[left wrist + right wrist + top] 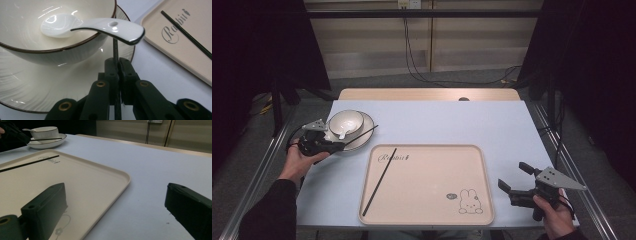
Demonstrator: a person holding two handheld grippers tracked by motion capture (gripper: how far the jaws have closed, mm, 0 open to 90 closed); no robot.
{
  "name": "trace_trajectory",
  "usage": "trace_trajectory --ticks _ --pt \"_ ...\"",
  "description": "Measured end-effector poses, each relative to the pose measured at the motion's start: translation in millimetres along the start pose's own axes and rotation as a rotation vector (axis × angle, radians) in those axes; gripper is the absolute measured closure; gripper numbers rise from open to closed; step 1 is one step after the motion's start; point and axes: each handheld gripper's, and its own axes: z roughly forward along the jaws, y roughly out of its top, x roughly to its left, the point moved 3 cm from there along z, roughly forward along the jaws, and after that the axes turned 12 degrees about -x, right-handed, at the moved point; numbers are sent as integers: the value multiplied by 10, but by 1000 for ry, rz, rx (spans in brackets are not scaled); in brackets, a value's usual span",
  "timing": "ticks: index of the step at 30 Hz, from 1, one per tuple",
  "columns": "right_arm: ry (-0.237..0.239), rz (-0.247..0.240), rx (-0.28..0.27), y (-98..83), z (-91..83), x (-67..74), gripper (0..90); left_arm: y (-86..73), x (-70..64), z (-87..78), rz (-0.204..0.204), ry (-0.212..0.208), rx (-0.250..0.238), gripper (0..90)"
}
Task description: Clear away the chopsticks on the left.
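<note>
Tray [427,210]: nearest the camera in the high view, a beige tray with a rabbit print, on the pale blue worktop [462,122]; one black chopstick [379,181] lies slanted across its left half.
Left gripper [339,146]: at the left edge of the worktop, fingers [111,72] closed tight on a second chopstick [361,135], which reaches up and right across the plate's rim.
Plate [367,132]: white, dark-rimmed, left of the tray and behind it, carrying a bowl [346,121].
Spoon [87,25]: white ceramic, resting in the bowl with its handle jutting over the rim, directly above the gripped chopstick in the left gripper view.
Risk: likely the chopstick catches the spoon handle if lifted straight up, tipping the spoon out or nudging the bowl; held near one end, the thin stick may also swivel in the grip.
Right gripper [512,179]: just right of the tray, above the worktop, fingers [45,205] spread wide with nothing between them.
</note>
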Motion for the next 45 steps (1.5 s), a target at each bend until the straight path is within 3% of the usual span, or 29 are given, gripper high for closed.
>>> trace_trajectory --ticks 5,6,8,13,19,23,28,39,45 --pt "1 -2 -4 2 1 -4 35 -8 -87 -69 -8 -10 -4 862" --pt "1 3 -2 2 0 -1 35 -5 -92 -86 8 2 1 862" --pt "1 5 -2 3 0 1 35 -13 -138 -108 -9 -19 -5 862" --pt "3 3 -2 4 5 6 35 -2 -184 -228 -43 -12 -30 862" --pt "5 1 -3 4 5 8 35 -12 -285 -351 -46 -19 -44 862" --pt "5 4 -4 6 4 12 35 -34 -377 -424 -77 -13 -64 862" --pt "4 3 -5 8 8 14 35 -63 -479 -440 -102 -12 -77 862" --pt "6 4 -9 11 8 24 35 -50 -762 -520 -176 48 -137 863" --pt "16 3 -7 12 10 33 35 -20 -914 -505 -237 77 -160 863"
